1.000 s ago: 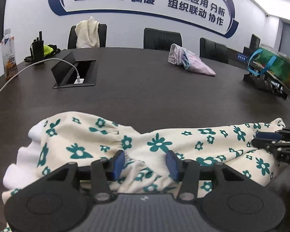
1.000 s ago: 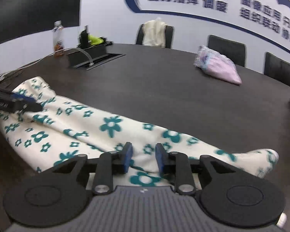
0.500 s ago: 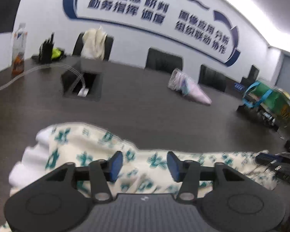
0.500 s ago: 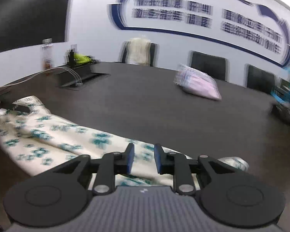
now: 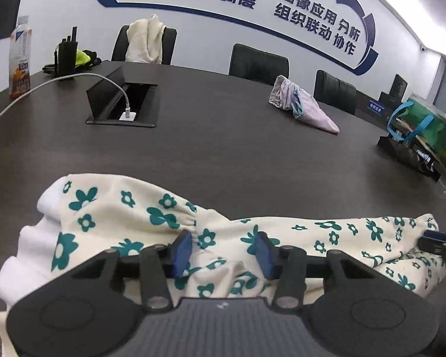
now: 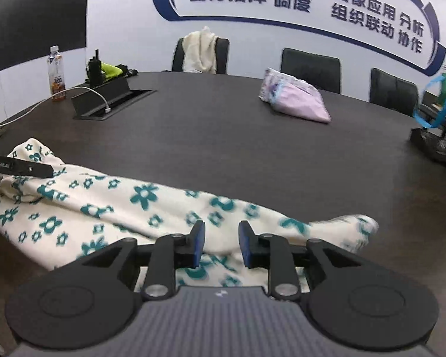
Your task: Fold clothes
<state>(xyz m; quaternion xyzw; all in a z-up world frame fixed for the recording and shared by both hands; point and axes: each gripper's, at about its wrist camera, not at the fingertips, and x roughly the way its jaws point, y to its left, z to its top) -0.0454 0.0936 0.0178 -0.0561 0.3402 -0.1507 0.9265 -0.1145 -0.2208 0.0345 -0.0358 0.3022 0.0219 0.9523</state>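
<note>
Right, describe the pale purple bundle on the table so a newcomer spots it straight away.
Start at the long dark table under the blue wall lettering. Look to its far side, in front of the empty black chairs, well beyond the flowered garment. The bundle is a lilac cloth heap tapering to a point, the only purple thing there, plain rather than flower-printed.

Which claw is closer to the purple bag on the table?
The right claw. The purple bag lies far across the table, ahead of it and slightly to its right. The left claw is farther away, at the other end of the flowery cloth.
</note>
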